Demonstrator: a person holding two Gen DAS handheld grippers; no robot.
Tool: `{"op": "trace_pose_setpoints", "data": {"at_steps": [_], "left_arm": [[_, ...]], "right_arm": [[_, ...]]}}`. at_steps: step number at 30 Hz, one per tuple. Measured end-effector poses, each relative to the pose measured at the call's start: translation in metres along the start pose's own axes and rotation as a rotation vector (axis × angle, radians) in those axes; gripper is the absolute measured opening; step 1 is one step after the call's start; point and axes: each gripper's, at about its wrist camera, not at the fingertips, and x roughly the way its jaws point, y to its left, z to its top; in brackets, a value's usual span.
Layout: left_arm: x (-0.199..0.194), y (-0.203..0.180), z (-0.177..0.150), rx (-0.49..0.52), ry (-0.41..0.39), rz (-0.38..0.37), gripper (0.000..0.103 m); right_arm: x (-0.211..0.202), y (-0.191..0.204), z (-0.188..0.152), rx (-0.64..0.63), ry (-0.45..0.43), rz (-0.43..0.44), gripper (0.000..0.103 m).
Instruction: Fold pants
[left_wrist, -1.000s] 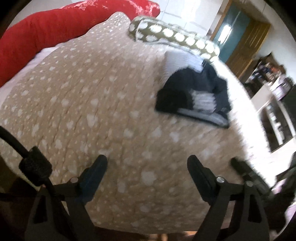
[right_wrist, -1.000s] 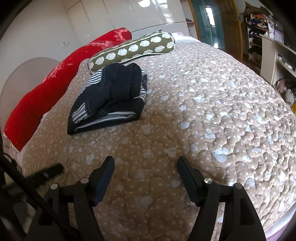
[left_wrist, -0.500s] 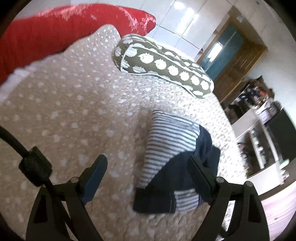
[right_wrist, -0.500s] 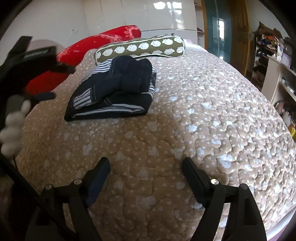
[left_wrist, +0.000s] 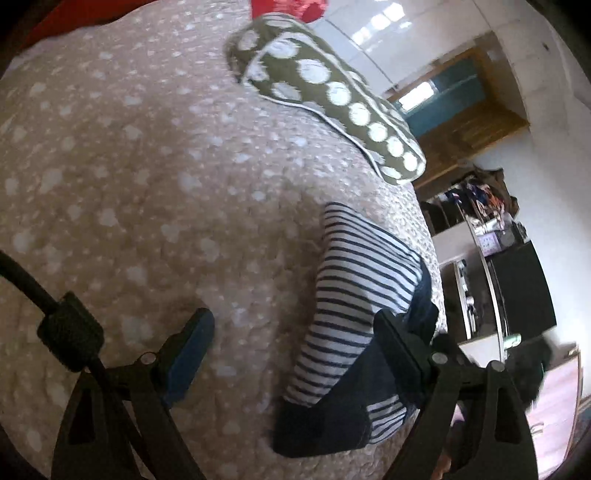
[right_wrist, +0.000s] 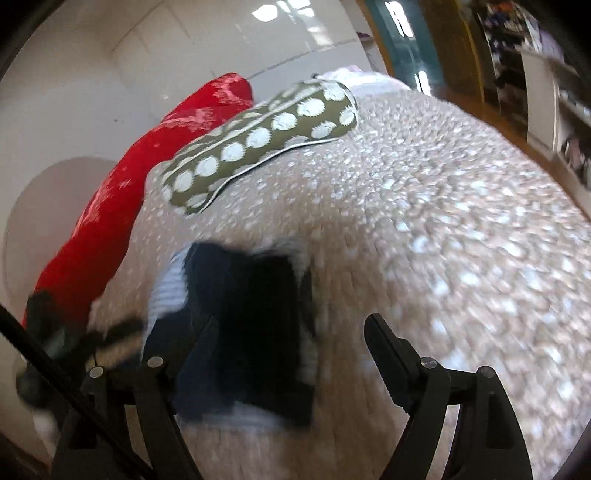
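Observation:
The pants (left_wrist: 351, 317), navy with white-and-navy striped lining, lie bunched in a heap on the tan spotted bed quilt (left_wrist: 147, 166). My left gripper (left_wrist: 295, 343) is open just above the quilt, its right finger over the pile's right side. In the right wrist view the pants (right_wrist: 243, 317) are blurred and sit between and left of the fingers of my open right gripper (right_wrist: 291, 343), which hovers close over them. Neither gripper holds anything.
A green bolster with white spots (left_wrist: 332, 92) (right_wrist: 258, 144) lies behind the pants. A red pillow (right_wrist: 140, 192) runs along the headboard. Shelves and a doorway (left_wrist: 480, 221) stand beyond the bed's right edge.
Both grippers have moved in toward the pants, which now sit low and large in both views. Both stay open.

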Motion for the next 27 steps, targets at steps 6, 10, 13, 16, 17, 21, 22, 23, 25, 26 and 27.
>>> {"op": "trace_pose_setpoints", "data": {"at_steps": [6, 10, 13, 16, 17, 21, 22, 23, 25, 26, 27], "left_arm": [[0.024, -0.04, 0.003, 0.121, 0.033, -0.054, 0.047], [0.031, -0.053, 0.009, 0.157, -0.009, -0.007, 0.046], [0.028, -0.045, 0.007, 0.142, -0.005, 0.034, 0.046], [0.004, -0.041, 0.006, 0.134, -0.038, 0.017, 0.048], [-0.006, -0.04, 0.006, 0.134, -0.064, 0.013, 0.052], [-0.032, -0.026, 0.009, 0.092, -0.14, 0.04, 0.061], [-0.033, -0.022, 0.01, 0.083, -0.146, 0.053, 0.061], [-0.033, -0.016, 0.012, 0.071, -0.15, 0.077, 0.061], [-0.032, -0.007, 0.014, 0.045, -0.148, 0.112, 0.061], [-0.03, -0.003, 0.015, 0.029, -0.141, 0.122, 0.061], [-0.03, -0.001, 0.016, 0.024, -0.137, 0.121, 0.061]], "right_arm": [[0.039, 0.01, 0.021, 0.029, 0.118, 0.107, 0.027], [0.041, 0.021, 0.035, -0.003, 0.095, 0.098, 0.026], [0.053, 0.016, 0.038, -0.007, 0.112, 0.034, 0.032], [0.048, 0.018, 0.039, -0.027, 0.085, -0.024, 0.044], [0.04, 0.022, 0.041, -0.036, 0.054, -0.035, 0.044], [0.003, 0.054, 0.052, -0.134, -0.091, -0.027, 0.044], [0.003, 0.064, 0.055, -0.159, -0.077, 0.008, 0.044], [0.008, 0.073, 0.058, -0.175, -0.044, 0.056, 0.044], [0.027, 0.083, 0.061, -0.167, 0.036, 0.115, 0.042], [0.04, 0.085, 0.061, -0.152, 0.08, 0.122, 0.042], [0.055, 0.082, 0.06, -0.128, 0.122, 0.116, 0.042]]}}
